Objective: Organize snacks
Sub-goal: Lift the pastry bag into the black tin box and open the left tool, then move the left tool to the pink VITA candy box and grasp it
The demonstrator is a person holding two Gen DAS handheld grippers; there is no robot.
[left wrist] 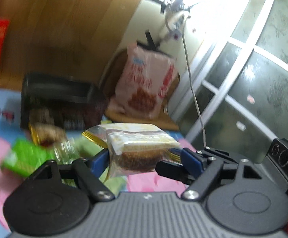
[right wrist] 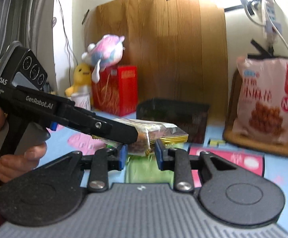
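Your left hand-held gripper [left wrist: 142, 158] pinches the wrapped cake [left wrist: 142, 148] mid-carry; your right hand-held gripper [right wrist: 141, 154] sits spread beneath. Next, carry it to the black basket [right wrist: 173, 115], upper centre.

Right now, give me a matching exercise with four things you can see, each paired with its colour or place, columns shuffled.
Things:
1. clear-wrapped snack cake packet
2. black mesh basket
3. large pink snack bag
4. red gift bag

Descriptions:
A. leaning upright against the cream wall
B. held between the blue pads of the left gripper
C. under the pink plush toy
D. dark open container on the mat, in front of the wood panel

Pairs: 1-B, 2-D, 3-A, 4-C
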